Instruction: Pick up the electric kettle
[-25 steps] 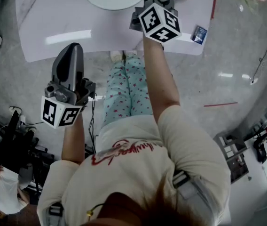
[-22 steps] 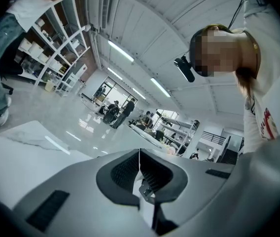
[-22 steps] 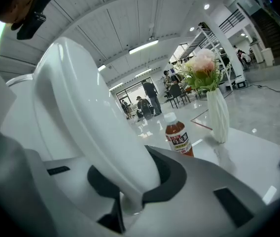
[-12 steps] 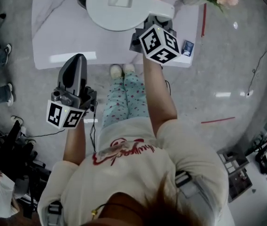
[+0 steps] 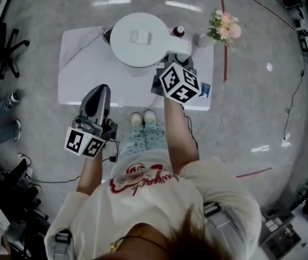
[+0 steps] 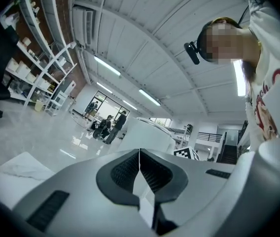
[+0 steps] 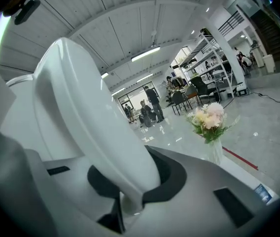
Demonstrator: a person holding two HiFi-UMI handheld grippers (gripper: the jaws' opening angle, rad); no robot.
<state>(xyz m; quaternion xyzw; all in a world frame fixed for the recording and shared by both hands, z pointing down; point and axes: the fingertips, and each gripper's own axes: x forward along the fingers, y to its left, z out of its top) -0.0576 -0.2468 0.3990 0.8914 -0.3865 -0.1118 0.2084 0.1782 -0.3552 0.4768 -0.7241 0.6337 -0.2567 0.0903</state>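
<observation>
My left gripper sits at about 9 o'clock from my middle. Its jaws are closed tight together with nothing in them.

Next comes the big white round plastic electric kettle, at 12 o'clock, over the far edge of the white marble-look table. I think it is up off the table, because it looks so large from above.

I think the kettle is hard and smooth, so it could slip. It may be heavy if there is water inside, but I cannot see in. The lid could flip or the water could slosh if it tips, so I would keep it level. The best place to hold it is the thick curved white handle, which sticks out at 4 o'clock from the lid.

My right gripper is there now. Its jaws are narrow and squeeze the low part of the handle between the dark pads.

The kettle is all white, with a wide flat lid and a small pale grey tab in the middle. A dark thing peeks out at its 9 o'clock; I cannot tell what it is.

At 1 o'clock stands a bunch of pink flowers, well apart from the kettle.
</observation>
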